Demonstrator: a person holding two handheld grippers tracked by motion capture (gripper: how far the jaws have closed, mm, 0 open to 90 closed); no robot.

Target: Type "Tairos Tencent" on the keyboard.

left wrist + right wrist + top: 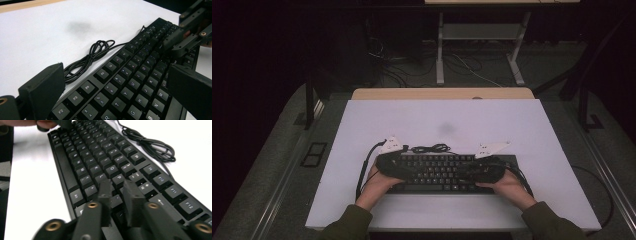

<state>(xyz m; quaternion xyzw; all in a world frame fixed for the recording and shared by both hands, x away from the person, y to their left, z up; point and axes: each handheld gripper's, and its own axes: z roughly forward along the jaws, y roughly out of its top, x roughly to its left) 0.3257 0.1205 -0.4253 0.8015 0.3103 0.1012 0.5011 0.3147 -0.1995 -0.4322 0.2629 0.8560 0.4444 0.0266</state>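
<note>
Item: flat black plastic keyboard (447, 172) with backlit legends, lying square on the white table top (437, 125) at its near edge, in front of the person. Its thin black cable (431, 148), partly coiled, lies on the table just beyond the keyboard's far edge.

Left gripper (393, 165): over the keyboard's left end. In the left gripper view its 2 jaws stand wide apart, function row and letter rows visible between them; nothing held.

Right gripper (484, 170): over the right end. In the right gripper view the 2 jaws are drawn narrow, a slim gap left between them, tips low over the keys near P (119, 178); whether they touch a key cannot be told.

Step in hand, as judged: pressing keys with the right tips.

Handling notes:
1. Keep the right jaws narrow, so the tips meet 1 keycap and not 2.
2. Come down straight onto the cap's centre; a slanted push may slide onto a neighbour.
3. Use the left gripper only to steady the left end; a light board may skate on the smooth top.
4. Keep both tools clear of the coiled cable.
</note>
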